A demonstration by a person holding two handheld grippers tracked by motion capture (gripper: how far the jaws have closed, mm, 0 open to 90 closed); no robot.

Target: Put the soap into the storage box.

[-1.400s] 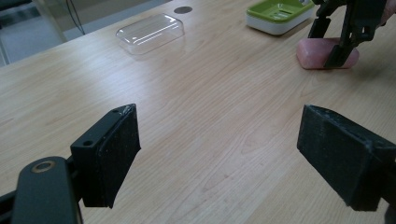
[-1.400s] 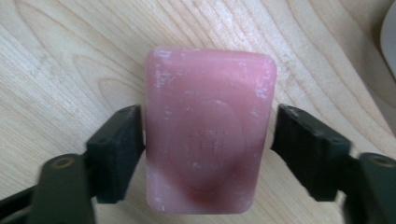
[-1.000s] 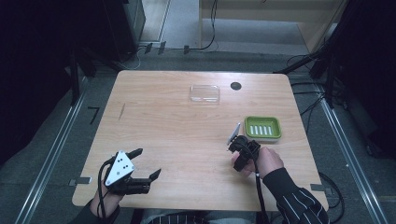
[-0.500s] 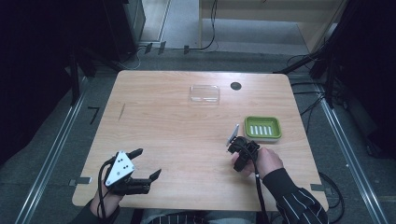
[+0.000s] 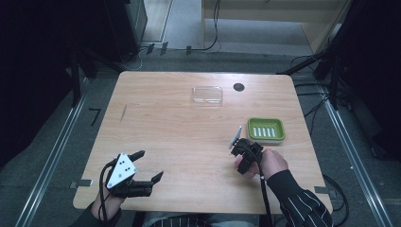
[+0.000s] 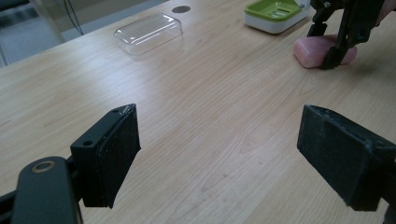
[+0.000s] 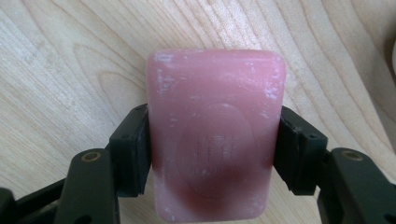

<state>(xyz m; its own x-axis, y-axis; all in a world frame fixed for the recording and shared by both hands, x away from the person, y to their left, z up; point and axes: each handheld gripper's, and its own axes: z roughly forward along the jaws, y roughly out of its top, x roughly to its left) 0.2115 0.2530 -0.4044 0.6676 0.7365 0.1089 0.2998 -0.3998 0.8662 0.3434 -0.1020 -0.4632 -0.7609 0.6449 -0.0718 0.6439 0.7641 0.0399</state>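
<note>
I see a pink, rounded-rectangular soap bar (image 7: 215, 135), scuffed white, lying on the wood-grain worktop (image 5: 175, 137) beside the green soap dish (image 5: 266, 129). My right hand-held gripper (image 7: 212, 149) clamps its sides from above; my left hand-held gripper (image 6: 224, 154) rests low, jaws apart.

The pink soap (image 7: 215, 135) bears an oval stamp with embossed letters, too worn and blurred to read; nothing else carries writing.

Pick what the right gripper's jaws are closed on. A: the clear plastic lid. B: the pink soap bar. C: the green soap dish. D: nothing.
B: in the right gripper view the right gripper's jaws press both long sides of the pink soap bar on the table.
</note>
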